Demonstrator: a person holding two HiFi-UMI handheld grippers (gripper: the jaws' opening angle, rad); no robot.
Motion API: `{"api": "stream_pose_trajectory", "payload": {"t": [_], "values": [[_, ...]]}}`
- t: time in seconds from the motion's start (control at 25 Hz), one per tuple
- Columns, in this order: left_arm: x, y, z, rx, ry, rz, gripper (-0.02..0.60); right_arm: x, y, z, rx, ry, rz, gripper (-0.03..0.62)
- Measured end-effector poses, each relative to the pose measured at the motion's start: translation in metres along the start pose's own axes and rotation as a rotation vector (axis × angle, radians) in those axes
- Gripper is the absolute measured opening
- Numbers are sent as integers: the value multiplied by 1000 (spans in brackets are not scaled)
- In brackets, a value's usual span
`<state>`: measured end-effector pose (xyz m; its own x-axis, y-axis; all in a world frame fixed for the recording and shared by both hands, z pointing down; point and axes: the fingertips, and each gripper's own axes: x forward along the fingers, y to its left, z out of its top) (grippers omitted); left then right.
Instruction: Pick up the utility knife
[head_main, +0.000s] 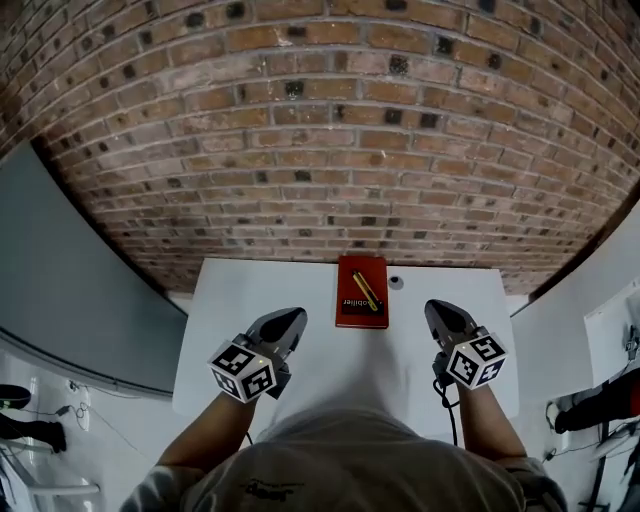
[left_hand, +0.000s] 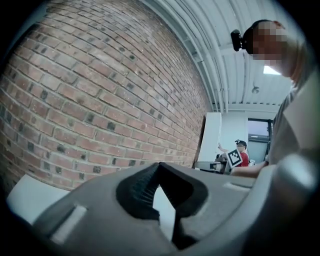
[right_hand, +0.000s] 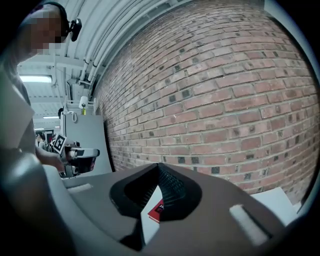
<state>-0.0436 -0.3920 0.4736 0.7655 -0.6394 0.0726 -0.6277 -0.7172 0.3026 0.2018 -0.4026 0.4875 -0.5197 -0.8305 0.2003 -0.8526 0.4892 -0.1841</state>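
A yellow utility knife (head_main: 366, 290) lies on a red book (head_main: 350, 272) at the far middle of the white table (head_main: 250, 300). My left gripper (head_main: 297, 316) hovers over the table to the left of the book and a little nearer me, shut and empty. To the right of the book, my right gripper (head_main: 437, 306) is likewise shut with nothing in it. In the left gripper view the left gripper's (left_hand: 160, 164) tips meet in front of the brick wall. In the right gripper view a corner of the red book (right_hand: 156, 210) shows through the right gripper's (right_hand: 159, 165) closed jaws.
A small round grey object (head_main: 396, 283) sits on the table just right of the book. A brick wall (head_main: 320, 130) rises behind the table's far edge. A grey panel (head_main: 70, 280) stands at the left, and another person works at a desk (left_hand: 212, 164) far off.
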Motion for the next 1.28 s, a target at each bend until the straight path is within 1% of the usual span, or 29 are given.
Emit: {"api": "stream_pose_trajectory", "payload": {"t": [0.28,0.32,0.36,0.4,0.44,0.6,0.76,0.96,1.12,1.28], "values": [[-6,6,-3,-16,-18,18,-2,7,1,-2,-9,14,15,14],[-7,6,-4,-15,-18,22,-2,8,1,-2,-3,17,23,47],[-7,6,-5,-12,-16,25,-2,10,2,-3,0,29,31,127],[-6,7,-6,-6,-12,29,-2,12,1,-5,-1,50,37,177],[-5,8,-7,1,-6,31,-2,16,-1,-7,-5,79,39,193],[2,14,-17,19,16,43,-2,43,-12,-20,-24,244,39,210],[10,35,-35,39,35,57,-2,90,-17,-39,-56,414,60,209],[21,65,-58,48,42,71,-2,146,-26,-86,-59,656,81,213],[30,89,-73,39,49,79,-2,184,-34,-123,-103,804,79,210],[38,111,-88,31,59,86,-2,212,-46,-170,-121,964,73,210]]}}
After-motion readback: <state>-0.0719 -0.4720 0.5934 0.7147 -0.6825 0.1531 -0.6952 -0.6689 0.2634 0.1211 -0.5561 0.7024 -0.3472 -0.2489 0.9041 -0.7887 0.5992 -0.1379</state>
